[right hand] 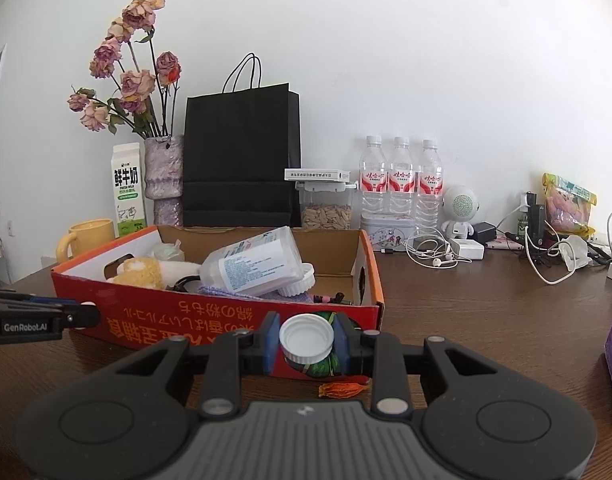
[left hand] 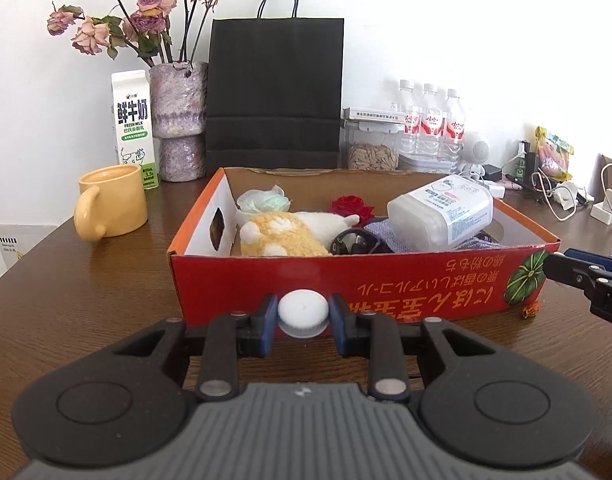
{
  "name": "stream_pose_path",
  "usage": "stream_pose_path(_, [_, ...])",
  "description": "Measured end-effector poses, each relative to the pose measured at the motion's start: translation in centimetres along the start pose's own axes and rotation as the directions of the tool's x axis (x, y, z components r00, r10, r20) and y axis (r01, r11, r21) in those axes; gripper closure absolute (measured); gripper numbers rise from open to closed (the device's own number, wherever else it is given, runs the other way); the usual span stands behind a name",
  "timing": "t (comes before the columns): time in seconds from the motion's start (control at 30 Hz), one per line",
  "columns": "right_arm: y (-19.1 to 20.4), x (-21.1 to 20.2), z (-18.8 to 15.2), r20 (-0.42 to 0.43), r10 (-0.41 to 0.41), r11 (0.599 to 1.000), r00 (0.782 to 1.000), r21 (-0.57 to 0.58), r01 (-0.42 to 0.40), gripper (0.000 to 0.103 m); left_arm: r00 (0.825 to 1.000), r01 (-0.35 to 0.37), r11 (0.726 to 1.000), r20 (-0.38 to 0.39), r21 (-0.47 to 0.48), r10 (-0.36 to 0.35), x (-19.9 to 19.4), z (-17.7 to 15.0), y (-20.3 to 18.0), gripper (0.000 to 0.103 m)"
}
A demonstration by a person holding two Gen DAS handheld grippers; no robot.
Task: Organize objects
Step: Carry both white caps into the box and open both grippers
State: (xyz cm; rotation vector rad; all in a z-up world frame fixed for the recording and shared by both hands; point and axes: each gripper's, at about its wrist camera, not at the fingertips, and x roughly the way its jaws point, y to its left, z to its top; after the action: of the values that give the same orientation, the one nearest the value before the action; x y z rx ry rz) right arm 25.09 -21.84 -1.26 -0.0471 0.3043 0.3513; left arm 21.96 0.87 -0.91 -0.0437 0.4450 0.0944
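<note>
Ribbed white plastic cap [left hand: 303, 314] between tongs [left hand: 303, 320]

The left hand-held gripper [left hand: 304, 316] is matte black plastic with a ribbed grey housing nearest the camera. Two round black discs flank that housing, and slim black link arms run forward from silver rivets beside it to blue finger pads [left hand: 270, 322]. The right hand-held gripper [right hand: 306, 340] has the same build and blue pads [right hand: 272, 342]. White "GenRobot.AI" lettering marks the left one's black side.
</note>
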Motion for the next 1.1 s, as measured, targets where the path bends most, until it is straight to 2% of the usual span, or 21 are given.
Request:
stream_pose_path(0.33, [3.3, 0.2, 0.6, 0.080, 0.015, 0.998, 0.997, -0.061, -0.010, 0.075, 0.998, -0.011, 1.000, 0.059, -0.011, 0.011, -0.6, 0.7, -0.1, 0.074])
stream_pose_path(0.6, [5.4, 1.8, 3.6, 0.165, 0.074, 0.997, 0.984, -0.039, -0.068, 0.075, 0.993, 0.016, 1.000, 0.118, -0.025, -0.013, 0.0, 3.7, -0.5, 0.074])
stream_pose_path(0.83, [6.1, 5.1, 5.7, 0.178, 0.082, 0.997, 0.981, -0.018, -0.080, 0.075, 0.986, 0.017, 0.998, 0.168, -0.053, -0.008, 2.2, 7.2, -0.7, 0.074])
stream_pose_path(1.1, [6.8, 8.1, 6.9, 0.195, 0.071, 0.997, 0.978, -0.052, -0.062, 0.075, 0.987, 0.002, 0.998, 0.163, -0.058, 0.008, 5.8, 8.2, -0.1, 0.074])
